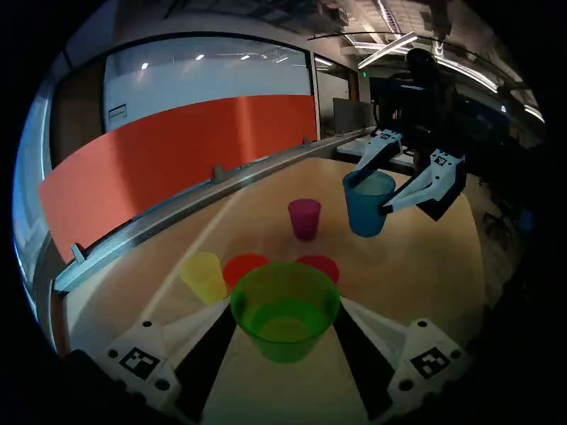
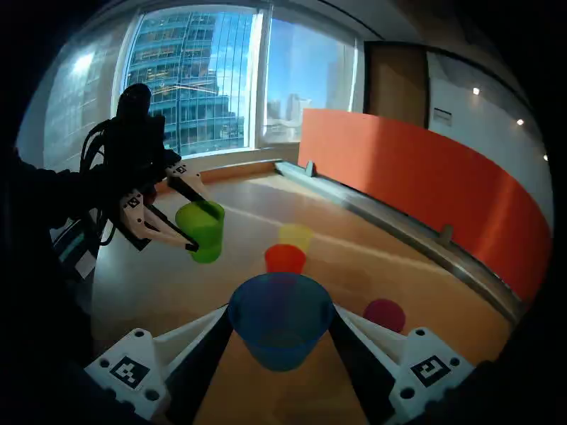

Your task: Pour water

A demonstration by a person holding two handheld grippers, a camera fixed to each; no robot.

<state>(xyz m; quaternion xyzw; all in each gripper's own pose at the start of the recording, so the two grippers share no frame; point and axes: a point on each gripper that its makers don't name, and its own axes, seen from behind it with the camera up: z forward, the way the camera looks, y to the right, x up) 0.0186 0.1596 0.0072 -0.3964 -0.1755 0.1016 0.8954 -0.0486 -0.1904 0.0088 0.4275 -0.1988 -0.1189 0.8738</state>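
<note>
A translucent green cup stands upright between my left gripper's fingers, which are shut on its sides, held above the table. Across the table my right gripper is shut on a blue cup, also upright and lifted. In the right gripper view that blue cup sits close between the right gripper's fingers, and the left gripper holds the green cup at the far left. I cannot tell how much water either cup holds.
On the wooden table stand a magenta cup, a yellow cup, an orange cup and a red cup. A metal rail and an orange wall panel border one side. A person's dark sleeve is at the left.
</note>
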